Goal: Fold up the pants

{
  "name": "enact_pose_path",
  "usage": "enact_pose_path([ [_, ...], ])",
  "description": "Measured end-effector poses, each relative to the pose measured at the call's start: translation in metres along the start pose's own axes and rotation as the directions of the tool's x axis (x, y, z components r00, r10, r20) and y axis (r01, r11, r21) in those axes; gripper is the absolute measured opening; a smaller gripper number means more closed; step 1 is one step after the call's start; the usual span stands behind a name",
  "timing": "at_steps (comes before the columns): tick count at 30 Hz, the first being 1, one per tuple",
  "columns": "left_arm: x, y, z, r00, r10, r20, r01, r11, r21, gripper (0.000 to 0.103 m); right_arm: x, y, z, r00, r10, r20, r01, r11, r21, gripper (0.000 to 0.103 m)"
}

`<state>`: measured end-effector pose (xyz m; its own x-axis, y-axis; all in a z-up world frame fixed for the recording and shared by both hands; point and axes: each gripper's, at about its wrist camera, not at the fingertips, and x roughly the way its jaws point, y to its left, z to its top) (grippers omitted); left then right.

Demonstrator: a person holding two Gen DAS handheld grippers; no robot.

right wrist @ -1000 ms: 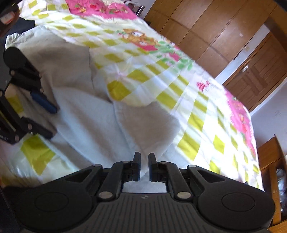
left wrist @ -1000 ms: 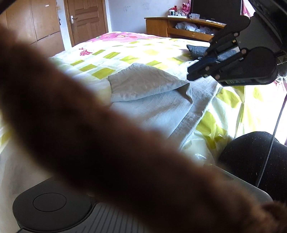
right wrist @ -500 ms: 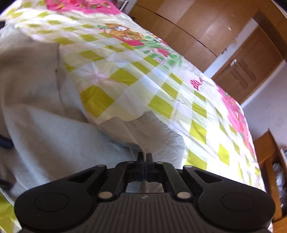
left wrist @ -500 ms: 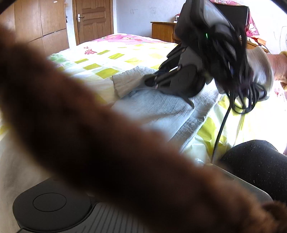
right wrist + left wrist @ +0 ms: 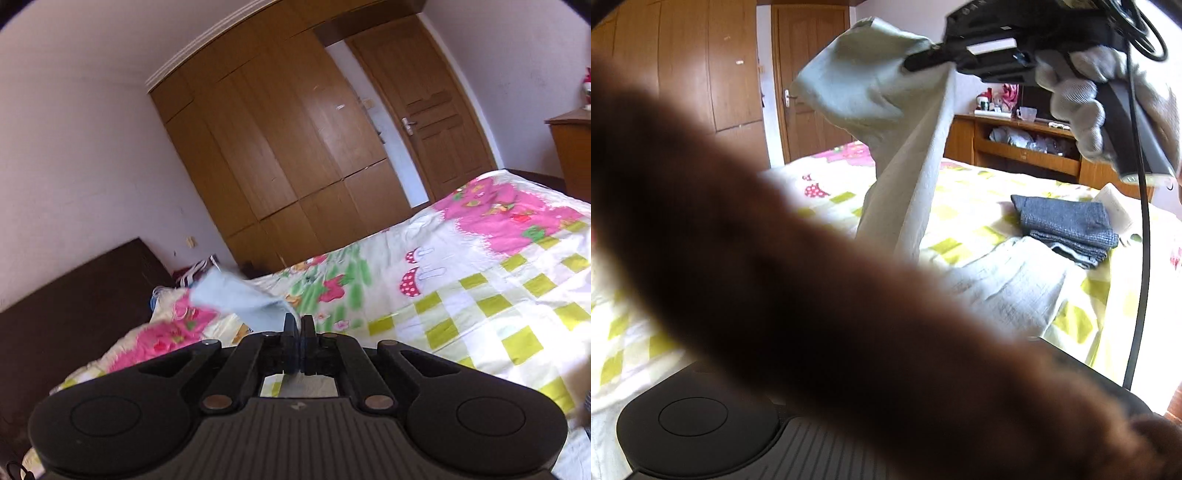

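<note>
Nearest the left wrist camera, a blurred brown furry band (image 5: 820, 295) crosses the lens and hides the fingers of the left gripper, so whether it is open or closed cannot be told. Beyond and above it, the right gripper (image 5: 916, 64), held in a white-gloved hand (image 5: 1082, 107), is clamped on a corner of the pale grey-green cloth pants (image 5: 905, 155); in its own view the jaws stand pressed together with a thin fold of cloth (image 5: 236, 299) between them. The lifted leg hangs below the closed tips and trails down to the rest of the garment (image 5: 1004, 284), which lies on the yellow-checked floral bedspread (image 5: 964, 210). Farther off rests a folded dark grey garment (image 5: 1067, 225). To fold well, the raised corner probably needs carrying across level, with the cloth kept taut so the crease falls straight, and lowering onto the matching edge before release; a pinch this thin could slip if tugged sharply
</note>
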<state>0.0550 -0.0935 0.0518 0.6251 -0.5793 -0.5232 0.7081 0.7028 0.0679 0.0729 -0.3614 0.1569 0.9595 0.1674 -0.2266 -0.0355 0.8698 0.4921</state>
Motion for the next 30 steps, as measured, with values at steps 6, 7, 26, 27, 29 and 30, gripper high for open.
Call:
enact_pose_path([
  [6, 0.042, -0.044, -0.021, 0.985, -0.12, -0.123, 0.127, 0.991, 0.043, 0.058, -0.035, -0.124, -0.084, 0.923, -0.342, -0.177, 0.38, 0.887, 0.264, 0.018],
  [7, 0.051, -0.053, -0.028, 0.976, -0.144, -0.163, 0.153, 0.987, 0.046, 0.058, -0.037, -0.138, -0.097, 0.903, -0.373, -0.213, 0.422, 0.863, 0.278, 0.018],
  [26, 0.072, -0.081, -0.04, 0.96, -0.123, -0.252, 0.16, 0.979, 0.13, 0.058, -0.074, -0.178, -0.109, 0.92, -0.377, -0.107, 0.389, 0.849, 0.358, 0.02],
  [27, 0.072, -0.08, -0.04, 0.96, -0.125, -0.25, 0.16, 0.979, 0.126, 0.058, -0.074, -0.177, -0.108, 0.921, -0.378, -0.095, 0.386, 0.853, 0.351, 0.02],
  [29, 0.073, -0.08, -0.039, 0.959, -0.128, -0.253, 0.163, 0.979, 0.12, 0.058, -0.069, -0.185, -0.111, 0.901, -0.41, -0.141, 0.433, 0.835, 0.34, 0.021],
  [30, 0.074, -0.081, -0.04, 0.958, -0.129, -0.257, 0.165, 0.979, 0.122, 0.058, -0.069, -0.189, -0.114, 0.885, -0.434, -0.17, 0.466, 0.819, 0.334, 0.023],
])
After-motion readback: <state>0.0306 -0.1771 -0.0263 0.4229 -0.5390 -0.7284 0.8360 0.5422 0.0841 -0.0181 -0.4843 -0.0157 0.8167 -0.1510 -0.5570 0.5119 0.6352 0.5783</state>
